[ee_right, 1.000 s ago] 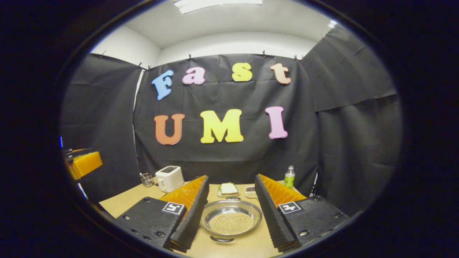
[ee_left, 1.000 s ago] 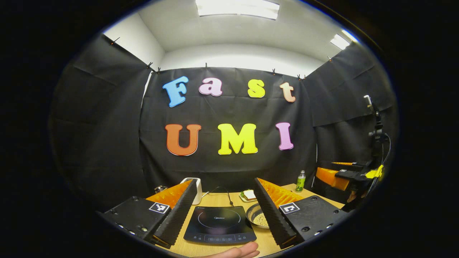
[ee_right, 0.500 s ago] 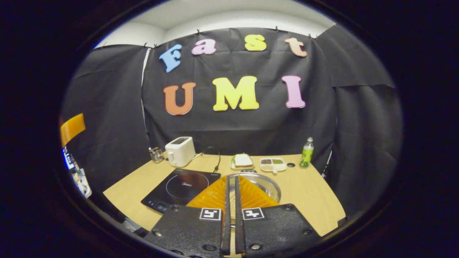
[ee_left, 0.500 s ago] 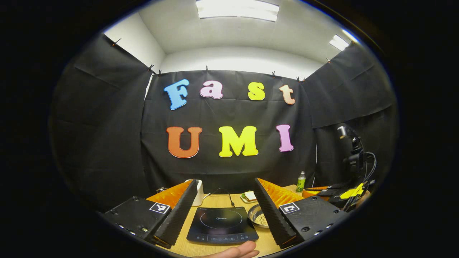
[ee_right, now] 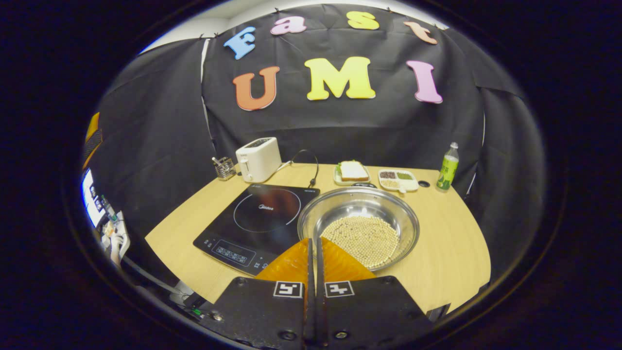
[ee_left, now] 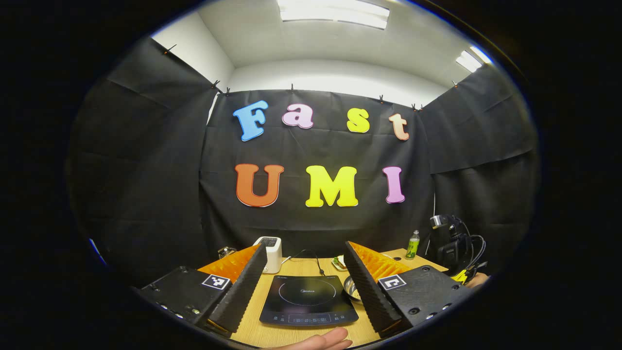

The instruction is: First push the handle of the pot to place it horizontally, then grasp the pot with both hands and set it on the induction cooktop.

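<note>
We hold the left hand-held gripper [ee_left: 306, 279] level and low, its two fingers spread wide apart with nothing between them, and a bare hand [ee_left: 320, 340] shows at the bottom edge of the left gripper view. We hold the right hand-held gripper [ee_right: 313, 243] higher and tilted downward, its fingers drawn together so their inner faces nearly meet, gripping nothing.

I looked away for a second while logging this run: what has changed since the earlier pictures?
The right tool closed its fingers, rose and tipped down toward the near rim of the pot; nothing is gripped. The left tool stayed open over the induction cooktop, barely shifting. Pot, cooktop, toaster and bottle seem to have kept their places.
</note>
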`<state>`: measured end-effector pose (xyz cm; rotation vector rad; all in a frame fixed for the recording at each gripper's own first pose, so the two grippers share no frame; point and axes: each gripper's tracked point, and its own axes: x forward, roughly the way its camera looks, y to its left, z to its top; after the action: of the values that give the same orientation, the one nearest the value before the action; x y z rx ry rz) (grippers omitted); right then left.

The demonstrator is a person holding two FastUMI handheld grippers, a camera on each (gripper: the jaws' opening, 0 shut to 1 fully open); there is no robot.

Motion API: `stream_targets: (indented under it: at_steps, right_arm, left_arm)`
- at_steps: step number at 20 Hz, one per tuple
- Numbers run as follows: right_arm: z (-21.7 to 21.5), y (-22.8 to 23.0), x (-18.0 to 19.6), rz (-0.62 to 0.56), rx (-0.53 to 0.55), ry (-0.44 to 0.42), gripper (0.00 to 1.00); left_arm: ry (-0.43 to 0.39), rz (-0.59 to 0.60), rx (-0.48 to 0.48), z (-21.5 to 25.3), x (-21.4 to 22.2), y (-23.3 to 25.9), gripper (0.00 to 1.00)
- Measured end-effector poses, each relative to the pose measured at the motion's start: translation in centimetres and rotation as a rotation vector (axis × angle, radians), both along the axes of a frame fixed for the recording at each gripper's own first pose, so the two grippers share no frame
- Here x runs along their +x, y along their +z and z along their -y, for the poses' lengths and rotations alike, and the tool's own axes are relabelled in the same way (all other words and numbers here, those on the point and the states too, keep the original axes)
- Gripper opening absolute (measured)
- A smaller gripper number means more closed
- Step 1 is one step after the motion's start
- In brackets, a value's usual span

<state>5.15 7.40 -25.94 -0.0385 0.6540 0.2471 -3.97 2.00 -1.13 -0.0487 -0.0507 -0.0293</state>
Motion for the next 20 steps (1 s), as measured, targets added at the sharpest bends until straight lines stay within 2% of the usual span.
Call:
stream_targets:
  at_steps: [2,4,6,9,12,14,18,19,20]
  right_arm:
    - [0.1,-2.2,0.4,-0.05,-0.014,0.001,0.0]
    - [-0.4,-4.4,0.6,-0.1,-0.01,0.011,0.04]
    - [-1.3,-6.3,0.6,-0.142,0.007,0.027,0.01]
    - [-1.6,-8.9,0.2,-0.214,0.021,0.032,0.04]
    - [-1.6,-10.3,0.2,-0.241,0.035,0.022,0.01]
    - [-1.6,-11.4,0.2,-0.267,0.049,0.011,0.03]
    - [-1.9,-11.4,0.2,-0.246,0.064,-0.001,0.01]
    - [-1.9,-11.6,0.2,-0.251,0.068,-0.003,0.04]
    - [-1.8,-11.8,0.0,-0.258,0.067,-0.006,0.01]
  left_arm:
    - [0.001,-0.002,-0.003,-0.3,-0.1,-0.3,0.95]
    - [0.013,0.003,-0.003,-0.8,-0.1,-0.5,0.95]
    - [0.018,0.001,-0.01,-1.0,-0.1,-0.7,0.95]
    - [0.003,0.027,0.001,-0.7,-0.4,-0.3,0.95]
    - [0.019,0.059,0.017,-0.7,-0.6,0.1,0.95]
    - [0.024,0.062,0.03,-0.5,-0.6,-0.1,0.95]
    - [0.004,0.058,0.02,0.2,-0.8,-0.4,0.95]
    - [0.0,0.06,0.014,0.4,-0.8,-0.4,0.95]
    - [-0.003,0.065,0.008,0.5,-0.8,-0.3,0.95]
